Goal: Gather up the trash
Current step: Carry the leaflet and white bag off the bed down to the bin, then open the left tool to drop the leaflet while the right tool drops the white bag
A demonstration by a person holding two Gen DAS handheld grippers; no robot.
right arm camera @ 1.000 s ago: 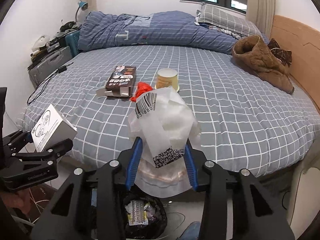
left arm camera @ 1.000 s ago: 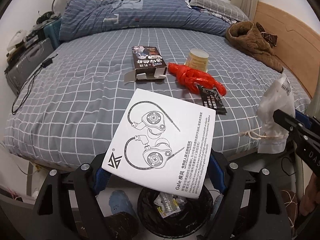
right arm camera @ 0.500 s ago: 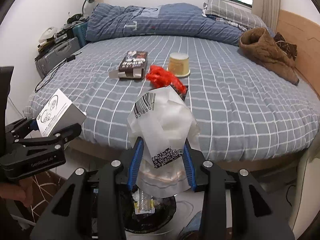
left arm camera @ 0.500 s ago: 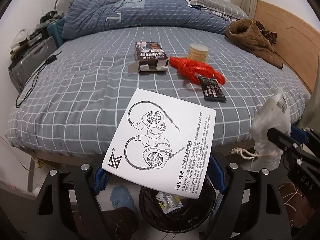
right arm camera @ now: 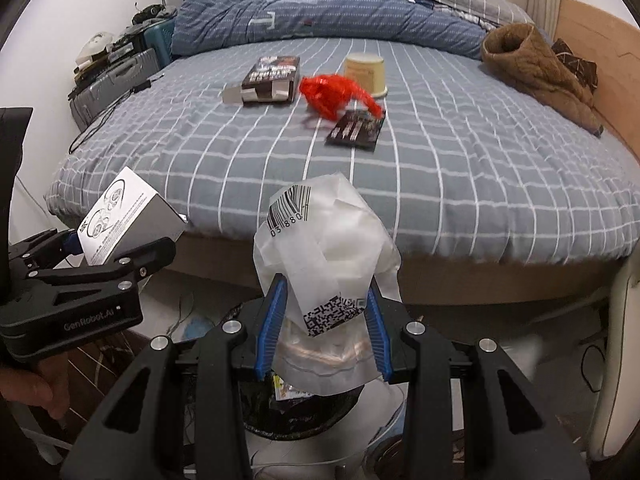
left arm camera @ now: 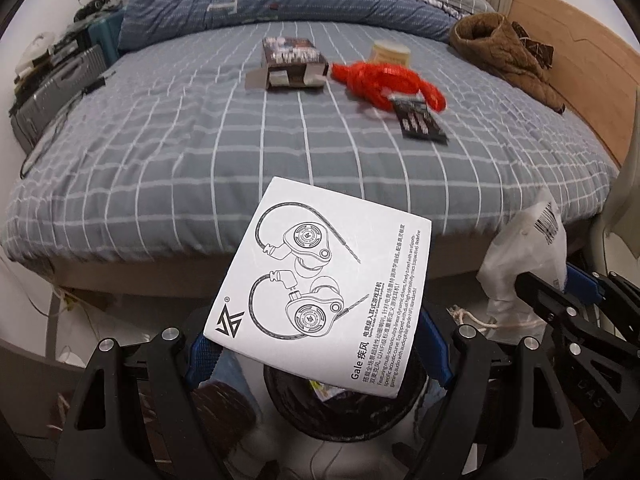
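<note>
The left gripper [left arm camera: 316, 354] is holding a white earphone box [left arm camera: 320, 284] between its blue pads, with the jaws standing wide around the box, and the printed face with the earphone drawing is facing the camera. The right gripper [right arm camera: 324, 332] is holding a crumpled translucent plastic bag [right arm camera: 328, 256] with its jaws set narrow, and a barcode and a square code are showing on the bag. Both grippers are pointing steeply down, and directly under each of them a round bin with a black liner [left arm camera: 340, 412] is sitting on the floor just beside the foot of the bed; some wrappers are already lying inside it. In the right wrist view the left gripper is appearing at the left side, with a hand [right arm camera: 28, 390] gripping its handle. Beyond the bin, the bed with the grey checked sheet [right arm camera: 460, 168] is carrying more trash: an opened dark carton [left arm camera: 294, 64], a red plastic bag [left arm camera: 380, 82], a small black packet [left arm camera: 418, 120] touching the red bag, and a beige paper cup [right arm camera: 366, 72] standing upside down just behind it. A brown quilted jacket [left arm camera: 504, 52] is lying near the wooden headboard [left arm camera: 580, 68], and a blue duvet [right arm camera: 320, 16] is bunched at the far side.
</note>
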